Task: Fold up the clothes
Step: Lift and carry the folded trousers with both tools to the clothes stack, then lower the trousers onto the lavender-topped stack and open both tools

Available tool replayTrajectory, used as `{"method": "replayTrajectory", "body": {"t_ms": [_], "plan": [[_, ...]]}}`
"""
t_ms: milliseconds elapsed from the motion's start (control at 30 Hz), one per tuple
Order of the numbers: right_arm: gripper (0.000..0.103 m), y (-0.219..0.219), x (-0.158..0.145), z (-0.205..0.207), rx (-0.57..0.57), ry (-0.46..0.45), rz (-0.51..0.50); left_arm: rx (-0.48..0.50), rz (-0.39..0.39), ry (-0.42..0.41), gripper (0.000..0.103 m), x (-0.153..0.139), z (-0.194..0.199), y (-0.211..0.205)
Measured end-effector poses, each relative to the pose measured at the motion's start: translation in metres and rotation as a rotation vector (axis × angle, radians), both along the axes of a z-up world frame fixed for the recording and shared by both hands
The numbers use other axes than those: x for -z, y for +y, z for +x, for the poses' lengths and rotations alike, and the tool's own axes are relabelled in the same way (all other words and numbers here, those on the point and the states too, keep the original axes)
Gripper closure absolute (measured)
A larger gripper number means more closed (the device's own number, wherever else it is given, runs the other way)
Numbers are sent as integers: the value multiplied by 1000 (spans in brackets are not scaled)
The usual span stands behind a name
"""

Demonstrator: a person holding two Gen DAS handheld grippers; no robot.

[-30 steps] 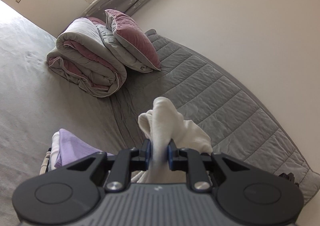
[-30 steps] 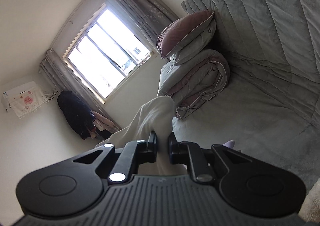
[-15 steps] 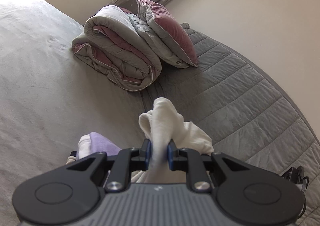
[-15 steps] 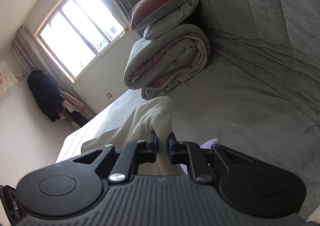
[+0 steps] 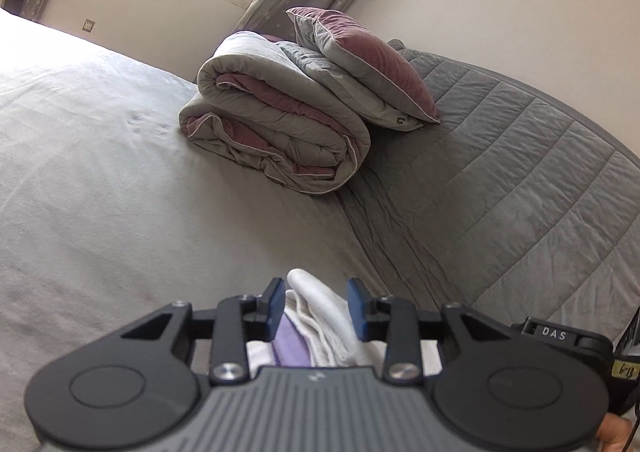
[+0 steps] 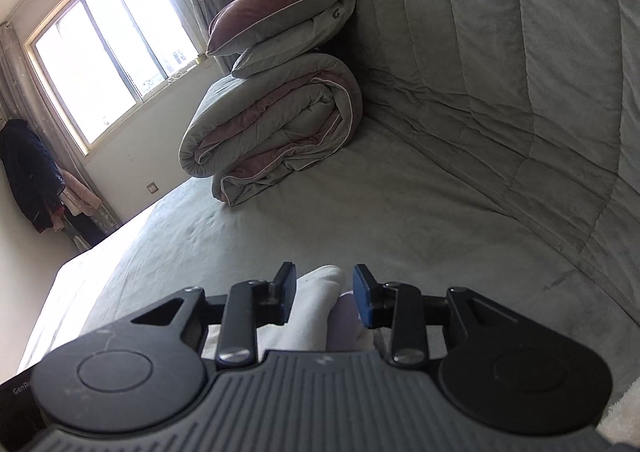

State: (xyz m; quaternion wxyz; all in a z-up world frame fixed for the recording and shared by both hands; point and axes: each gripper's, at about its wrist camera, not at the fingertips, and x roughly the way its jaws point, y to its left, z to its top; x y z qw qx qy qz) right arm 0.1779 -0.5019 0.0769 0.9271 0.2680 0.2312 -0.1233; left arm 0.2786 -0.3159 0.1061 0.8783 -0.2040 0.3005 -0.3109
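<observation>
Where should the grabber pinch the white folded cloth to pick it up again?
Probably the rounded fold edge of the white cloth, coming straight down from above. That edge sticks up between the open left gripper fingers, so it is thick and easy to pinch.

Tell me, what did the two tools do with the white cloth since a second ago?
Both let it go. The left tool and the right tool were pinched shut on the white cloth and held it up; now both are open and the cloth lies low on the purple garment. The rolled quilt and pillows stayed put.
</observation>
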Motion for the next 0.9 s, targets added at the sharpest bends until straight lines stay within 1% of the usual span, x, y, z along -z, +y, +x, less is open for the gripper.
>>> {"method": "replayTrajectory", "body": {"t_ms": [200, 267, 433, 500, 533, 567, 600, 633, 733, 800, 867, 900], "plan": [[67, 18, -24, -9, -15, -5, -30, -5, 33, -41, 69, -19, -16, 6], [67, 26, -30, -15, -22, -3, -25, -7, 54, -49, 67, -25, -22, 8], [67, 48, -44, -35, -28, 7, -15, -9, 184, -29, 65, -42, -46, 12], [67, 57, -50, -42, -38, 18, -24, -4, 249, -33, 62, -49, -57, 12], [66, 62, -53, -45, -39, 28, -30, 0, 281, -31, 59, -52, -62, 13], [63, 66, -56, -48, -41, 39, -37, 1, 310, -20, 56, -55, -66, 13], [61, 70, -59, -51, -43, 50, -43, -3, 336, -6, 55, -57, -70, 14], [55, 75, -62, -54, -43, 61, -51, -6, 362, 8, 54, -60, -73, 15], [51, 87, -65, -60, -50, 116, -56, -29, 448, 44, 43, -65, -82, 16], [45, 94, -67, -64, -55, 153, -60, -44, 506, 67, 37, -67, -87, 17], [42, 99, -65, -67, -47, 211, -48, -36, 562, 86, 27, -67, -91, 15], [41, 101, -63, -68, -42, 238, -41, -30, 592, 94, 24, -66, -93, 13]]}}
